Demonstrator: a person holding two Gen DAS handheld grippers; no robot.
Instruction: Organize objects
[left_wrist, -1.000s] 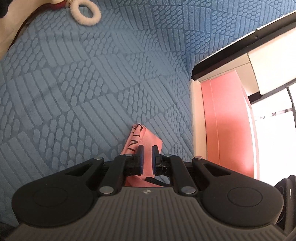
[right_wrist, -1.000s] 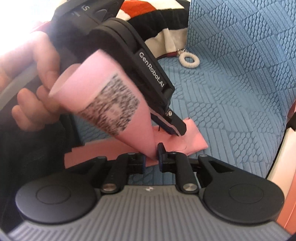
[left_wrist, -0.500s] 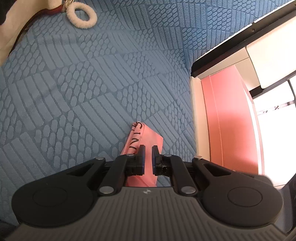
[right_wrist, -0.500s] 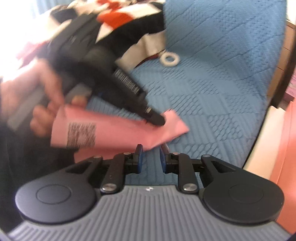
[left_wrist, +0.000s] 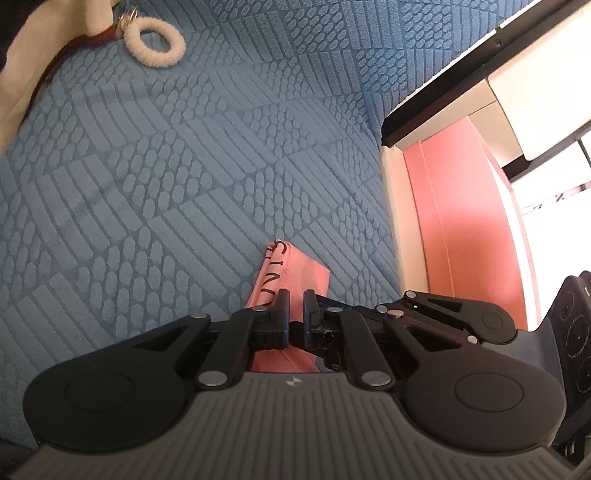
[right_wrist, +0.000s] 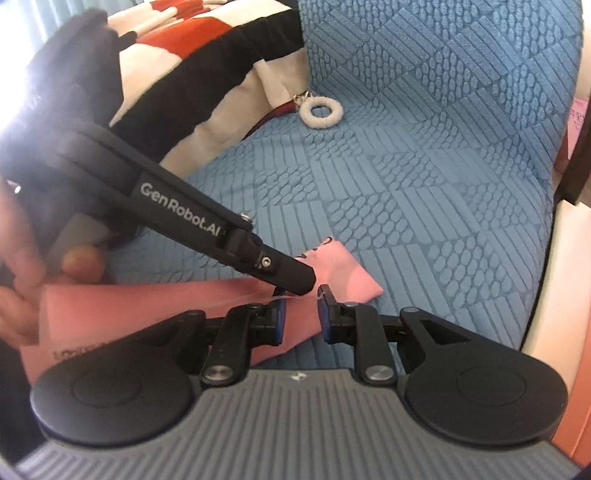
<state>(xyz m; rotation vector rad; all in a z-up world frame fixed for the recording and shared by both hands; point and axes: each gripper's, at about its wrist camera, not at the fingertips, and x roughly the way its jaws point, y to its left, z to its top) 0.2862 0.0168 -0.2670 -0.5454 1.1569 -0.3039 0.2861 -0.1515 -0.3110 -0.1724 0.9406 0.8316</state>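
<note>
I count one pink pouch, flat on the blue textured cushion, with black lettering along its far edge. My left gripper has its fingers pinched together on the pouch near its end; from the right wrist view that same gripper comes in from the left, one bare hand behind it. My right gripper sits just over the pouch with its fingers slightly apart and the pink material between them; the pads do not press on it. One white fuzzy ring lies well apart, toward the back of the cushion, clipped to a red cord. One red, white and black patterned cloth is heaped beside it.
</note>
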